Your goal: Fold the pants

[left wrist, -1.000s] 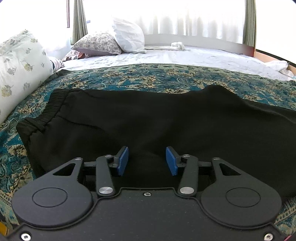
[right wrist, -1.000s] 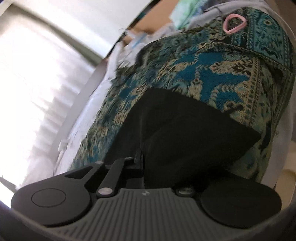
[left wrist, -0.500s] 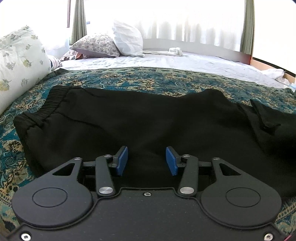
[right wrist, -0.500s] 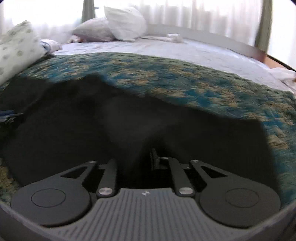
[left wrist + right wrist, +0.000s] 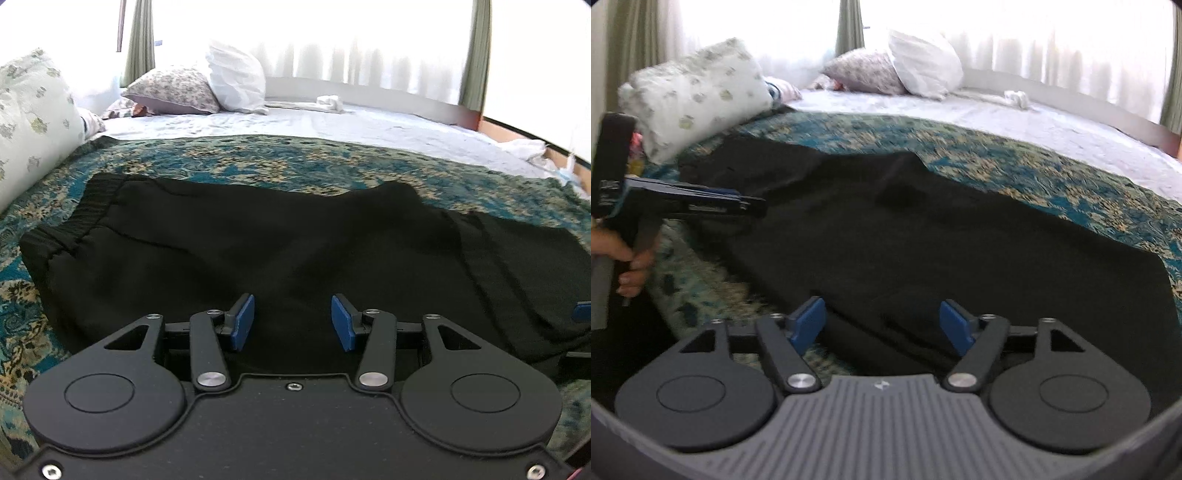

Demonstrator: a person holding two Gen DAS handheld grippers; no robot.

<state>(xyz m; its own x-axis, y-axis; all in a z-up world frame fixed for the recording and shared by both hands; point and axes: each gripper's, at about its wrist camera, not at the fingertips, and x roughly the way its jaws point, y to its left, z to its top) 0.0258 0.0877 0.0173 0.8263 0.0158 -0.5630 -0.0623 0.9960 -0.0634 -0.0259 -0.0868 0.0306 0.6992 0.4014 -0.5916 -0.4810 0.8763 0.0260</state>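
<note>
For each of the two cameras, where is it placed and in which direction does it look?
Left wrist: sits on the left gripper, low over the pants, facing across the bed toward the pillows and curtained window; only its own open fingers show.
Right wrist: sits on the right gripper, facing the same way from further right; its open fingers, the left gripper side-on and the person's hand show.
Both share the pants, the patterned bedspread and the pillows.
</note>
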